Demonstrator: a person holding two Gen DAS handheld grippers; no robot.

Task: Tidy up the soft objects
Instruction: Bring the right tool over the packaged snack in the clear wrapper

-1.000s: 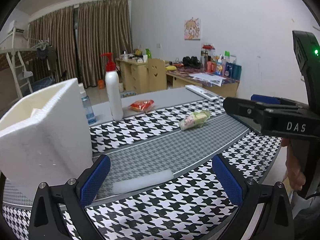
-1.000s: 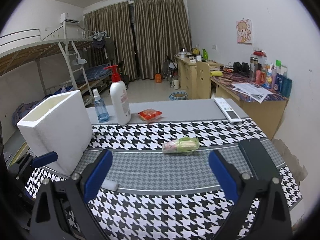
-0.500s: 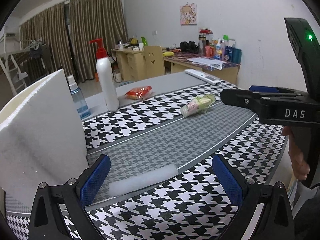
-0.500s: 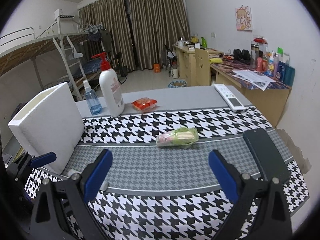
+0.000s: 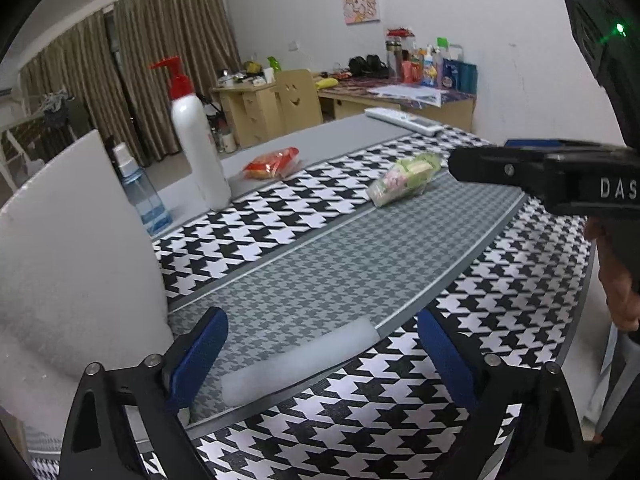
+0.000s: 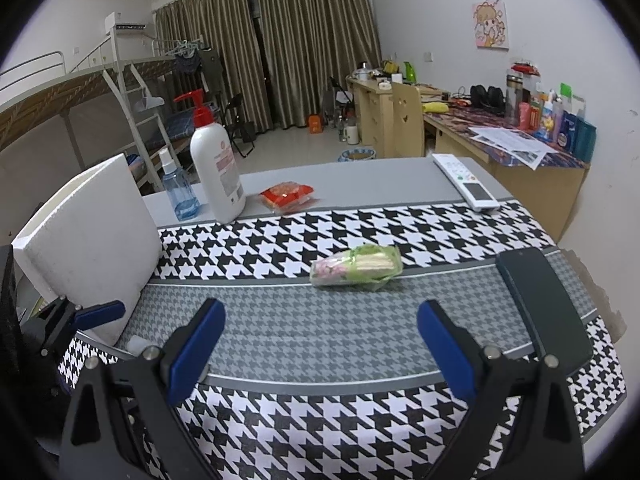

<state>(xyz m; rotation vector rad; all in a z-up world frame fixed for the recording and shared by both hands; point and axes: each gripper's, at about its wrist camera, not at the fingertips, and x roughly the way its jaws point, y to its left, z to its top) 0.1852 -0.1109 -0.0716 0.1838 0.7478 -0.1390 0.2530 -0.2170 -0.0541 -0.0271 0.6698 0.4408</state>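
Note:
A white foam roll lies on the houndstooth cloth, between the open blue pads of my left gripper; only its end shows in the right wrist view. A white foam box stands just left of it, also in the right wrist view. A green and pink soft packet lies mid-table, ahead of my open, empty right gripper; it shows in the left wrist view. A red packet lies farther back.
A white pump bottle and a blue spray bottle stand at the back left. A white remote lies at the back right. A black phone lies at the right. The table's edge is near it.
Both grippers have moved lower and forward over the table. The foam roll now lies nearer the left gripper's pads, and the green packet is closer to the right gripper.

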